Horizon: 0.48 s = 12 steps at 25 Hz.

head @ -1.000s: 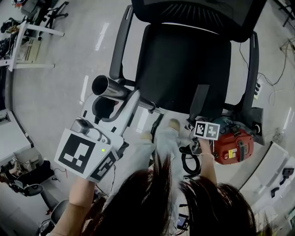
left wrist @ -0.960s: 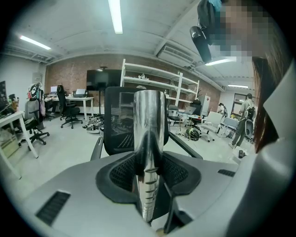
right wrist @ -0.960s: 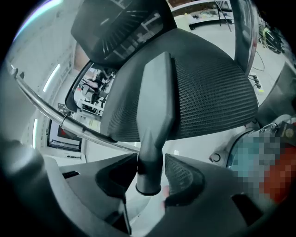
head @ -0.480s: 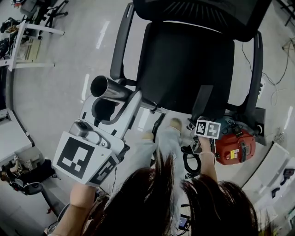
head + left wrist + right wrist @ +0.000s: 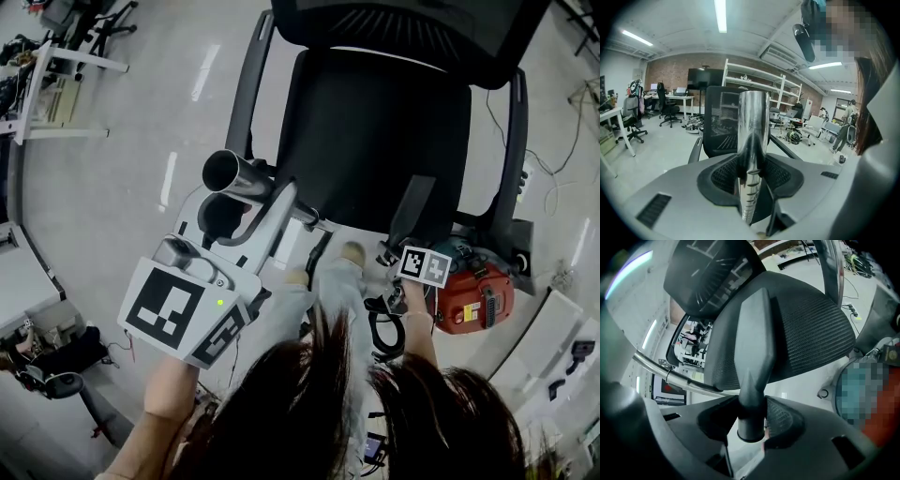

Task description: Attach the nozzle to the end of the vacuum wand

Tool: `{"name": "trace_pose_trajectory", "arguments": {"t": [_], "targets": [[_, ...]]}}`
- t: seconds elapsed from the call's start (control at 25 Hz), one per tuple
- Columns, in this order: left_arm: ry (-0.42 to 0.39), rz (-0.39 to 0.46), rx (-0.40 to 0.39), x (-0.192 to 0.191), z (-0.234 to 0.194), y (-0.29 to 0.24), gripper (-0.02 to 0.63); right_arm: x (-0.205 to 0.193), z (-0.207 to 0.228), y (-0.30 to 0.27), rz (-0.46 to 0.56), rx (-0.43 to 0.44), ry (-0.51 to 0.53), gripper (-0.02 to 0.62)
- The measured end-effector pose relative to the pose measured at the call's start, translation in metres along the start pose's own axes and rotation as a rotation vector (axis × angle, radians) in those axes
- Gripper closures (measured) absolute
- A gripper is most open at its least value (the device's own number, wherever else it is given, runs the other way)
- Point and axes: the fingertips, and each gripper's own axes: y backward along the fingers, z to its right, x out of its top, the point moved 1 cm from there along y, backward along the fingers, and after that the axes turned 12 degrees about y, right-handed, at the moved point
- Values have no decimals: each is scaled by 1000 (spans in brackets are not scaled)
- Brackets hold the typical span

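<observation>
Nozzle [image 5: 753,343] gripped, wand [image 5: 234,175] gripped, ends well apart

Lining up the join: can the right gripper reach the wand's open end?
Probably yes. The wand, in the left gripper, ends in free air left of the chair; nothing stands between it and the nozzle in the right gripper.

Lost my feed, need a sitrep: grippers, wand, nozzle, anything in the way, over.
Left gripper shut on wand. Right gripper shut on nozzle. Parts apart, not joined. Office chair close in front.
</observation>
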Motion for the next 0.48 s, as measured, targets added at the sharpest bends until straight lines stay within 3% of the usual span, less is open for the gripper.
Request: {"name": "trace_pose_trajectory", "arguments": {"t": [0.24, 0.48], "targets": [[-6, -35, 4, -4, -1, 3, 450, 10, -13, 16, 51, 5, -8, 416], [-19, 1, -3, 3, 3, 3, 451, 15, -32, 37, 87, 22, -17, 416]]}}
